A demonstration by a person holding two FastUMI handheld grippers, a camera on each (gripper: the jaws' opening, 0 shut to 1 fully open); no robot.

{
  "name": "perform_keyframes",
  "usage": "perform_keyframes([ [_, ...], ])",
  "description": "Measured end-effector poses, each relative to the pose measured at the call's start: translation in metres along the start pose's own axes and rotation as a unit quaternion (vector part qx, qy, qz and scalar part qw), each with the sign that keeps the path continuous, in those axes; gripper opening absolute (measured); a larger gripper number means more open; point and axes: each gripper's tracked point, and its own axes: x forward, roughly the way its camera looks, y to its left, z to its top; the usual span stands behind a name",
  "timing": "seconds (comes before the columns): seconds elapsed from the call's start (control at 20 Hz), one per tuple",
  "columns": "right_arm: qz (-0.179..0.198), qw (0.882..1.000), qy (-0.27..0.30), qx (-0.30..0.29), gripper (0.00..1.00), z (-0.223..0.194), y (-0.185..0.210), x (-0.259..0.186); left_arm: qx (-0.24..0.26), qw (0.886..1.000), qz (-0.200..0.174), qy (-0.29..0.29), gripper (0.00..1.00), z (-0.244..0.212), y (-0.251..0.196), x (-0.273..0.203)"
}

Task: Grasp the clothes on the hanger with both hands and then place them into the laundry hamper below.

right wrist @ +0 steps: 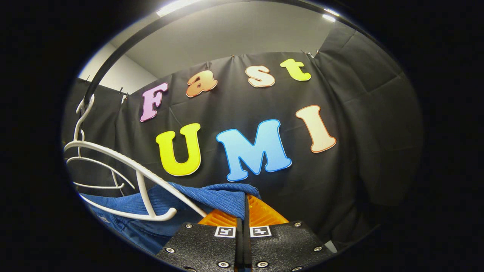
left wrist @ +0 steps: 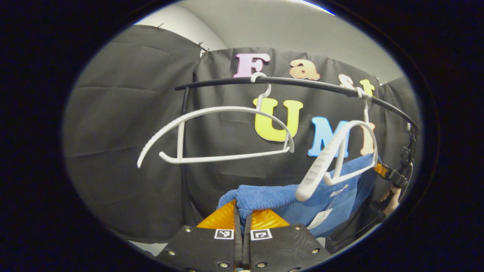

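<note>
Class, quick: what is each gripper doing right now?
Left gripper: closed, pinching the blue garment.
Right gripper: closed, pinching the blue garment.

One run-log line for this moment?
left gripper: shut on blue garment | right gripper: shut on blue garment | white hanger: tilted on rail, garment pulled off

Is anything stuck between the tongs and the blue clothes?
No. Both tongs are already pinched shut on the blue clothes, with cloth between the orange fingers. A white hanger hangs right above the garment. The hamper below is out of sight.
</note>
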Motion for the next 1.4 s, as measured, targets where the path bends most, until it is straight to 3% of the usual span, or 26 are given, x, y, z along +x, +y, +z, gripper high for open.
perform_keyframes([
  [0.25, -0.028, 0.997, 0.015, -0.069, 0.0, -0.016, -0.006, -0.028, -0.056, 0.997, -0.038, 0.043, 0.02, -0.048, 0.01, -0.011],
  [0.55, -0.086, 0.99, 0.05, -0.095, 0.0, -0.027, -0.021, -0.091, -0.026, 0.993, -0.092, 0.075, 0.02, -0.083, 0.011, -0.033],
  [1.0, -0.111, 0.984, 0.049, -0.127, 0.0, 0.004, -0.006, -0.22, 0.002, 0.99, -0.131, 0.045, 0.01, -0.059, 0.047, -0.092],
  [1.2, -0.12, 0.984, 0.05, -0.125, 0.0, 0.018, 0.007, -0.264, 0.041, 0.987, -0.154, 0.036, 0.01, -0.049, 0.047, -0.122],
  [1.4, -0.112, 0.984, 0.066, -0.121, 0.0, 0.017, 0.023, -0.297, 0.044, 0.983, -0.178, 0.029, 0.01, -0.041, 0.037, -0.154],
])
